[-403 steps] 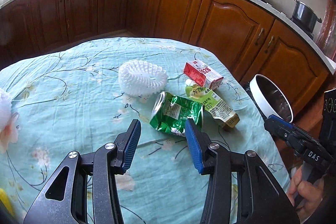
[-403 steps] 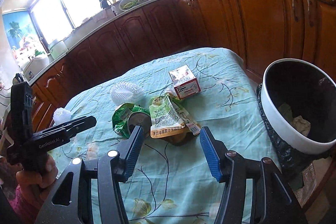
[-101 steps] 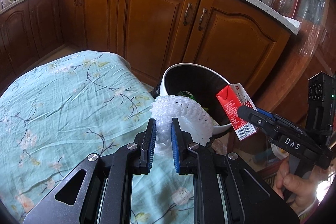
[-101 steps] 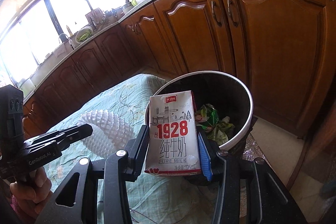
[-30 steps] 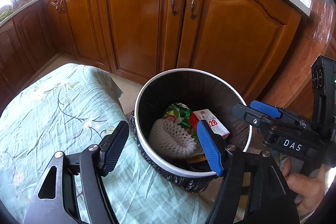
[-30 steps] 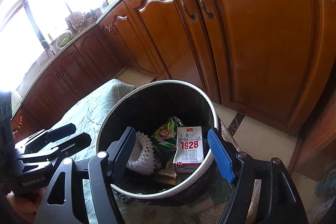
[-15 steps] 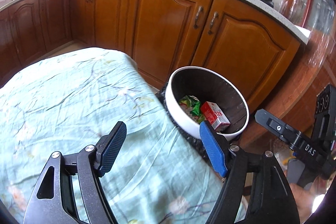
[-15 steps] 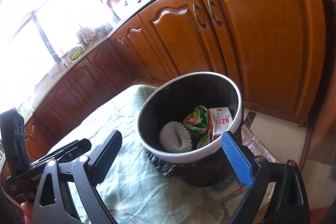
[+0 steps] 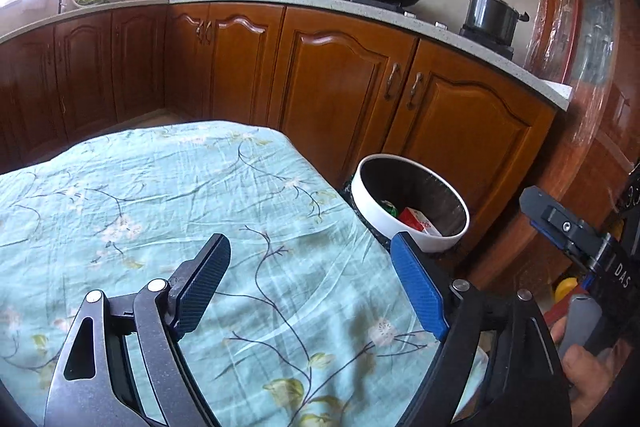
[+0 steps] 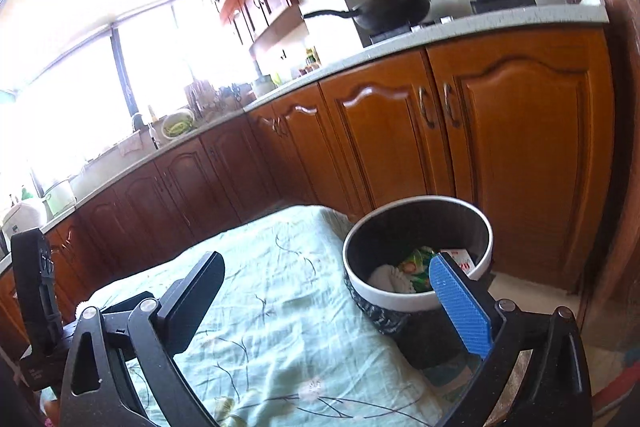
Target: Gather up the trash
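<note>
Red milk carton [image 9: 416, 220], green wrapper [image 10: 416, 261] and white foam net [image 10: 390, 277] now lie in the bin [image 9: 384, 223], beyond both fingertips. Tablecloth [image 9: 160, 195] newly cleared; collection looks complete. Left gripper [image 9: 308, 283] and right gripper [image 10: 332, 303]: withdrawn, jaws opening, nothing between.

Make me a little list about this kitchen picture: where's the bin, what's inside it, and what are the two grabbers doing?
bin: round white-rimmed trash bin, on the floor beside the table
inside bin: red-and-white milk carton, green snack bag, white foam net
table: teal floral tablecloth, no trash seen on it
left gripper: jaws opening, nothing between
right gripper: jaws opening, nothing between
</note>
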The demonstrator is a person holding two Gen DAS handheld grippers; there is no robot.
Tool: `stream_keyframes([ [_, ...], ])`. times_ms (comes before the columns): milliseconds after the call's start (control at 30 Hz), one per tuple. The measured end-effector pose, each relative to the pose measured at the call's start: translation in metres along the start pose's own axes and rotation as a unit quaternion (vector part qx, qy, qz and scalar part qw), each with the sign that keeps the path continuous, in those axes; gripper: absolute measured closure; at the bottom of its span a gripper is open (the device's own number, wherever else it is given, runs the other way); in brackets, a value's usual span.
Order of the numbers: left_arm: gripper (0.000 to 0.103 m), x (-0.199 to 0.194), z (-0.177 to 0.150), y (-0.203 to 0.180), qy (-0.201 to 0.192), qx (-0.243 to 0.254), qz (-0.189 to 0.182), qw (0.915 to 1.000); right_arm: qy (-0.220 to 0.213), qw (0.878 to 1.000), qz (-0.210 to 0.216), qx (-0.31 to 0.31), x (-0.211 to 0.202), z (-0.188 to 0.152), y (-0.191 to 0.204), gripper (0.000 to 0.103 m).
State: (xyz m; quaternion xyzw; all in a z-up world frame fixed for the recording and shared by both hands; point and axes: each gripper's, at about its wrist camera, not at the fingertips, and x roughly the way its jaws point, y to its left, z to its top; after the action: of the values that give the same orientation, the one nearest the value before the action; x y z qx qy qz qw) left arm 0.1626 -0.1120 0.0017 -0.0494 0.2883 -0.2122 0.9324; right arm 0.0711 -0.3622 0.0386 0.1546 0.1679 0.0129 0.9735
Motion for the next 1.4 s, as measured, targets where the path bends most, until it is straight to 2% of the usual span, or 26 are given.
stream_keyframes([
  [100, 0.000, -0.025, 0.000, 0.009, -0.042, -0.011, 0.012, 0.9990, -0.033, 0.999, -0.009, -0.031, -0.009, 0.001, 0.017, 0.000],
  [167, 0.000, -0.038, 0.000, 0.013, -0.071, -0.017, 0.023, 0.9971, -0.035, 0.998, -0.019, -0.043, -0.006, -0.002, 0.022, 0.000],
  [267, 0.000, -0.044, -0.006, 0.015, -0.093, -0.017, 0.044, 0.9946, -0.037, 0.998, -0.020, -0.040, -0.002, -0.016, 0.022, 0.000],
  [600, 0.000, -0.038, -0.035, 0.015, -0.087, 0.011, 0.082, 0.9928, -0.018, 0.999, -0.033, -0.036, 0.000, -0.052, 0.011, 0.000],
  [767, 0.000, -0.041, -0.042, 0.009, -0.088, 0.032, 0.099, 0.9907, -0.021, 0.998, -0.032, -0.043, -0.007, -0.051, 0.015, 0.000],
  [1400, 0.000, -0.055, -0.043, 0.001, -0.096, 0.043, 0.146, 0.9836, -0.025, 0.998, -0.025, -0.057, -0.014, -0.054, 0.025, 0.000],
])
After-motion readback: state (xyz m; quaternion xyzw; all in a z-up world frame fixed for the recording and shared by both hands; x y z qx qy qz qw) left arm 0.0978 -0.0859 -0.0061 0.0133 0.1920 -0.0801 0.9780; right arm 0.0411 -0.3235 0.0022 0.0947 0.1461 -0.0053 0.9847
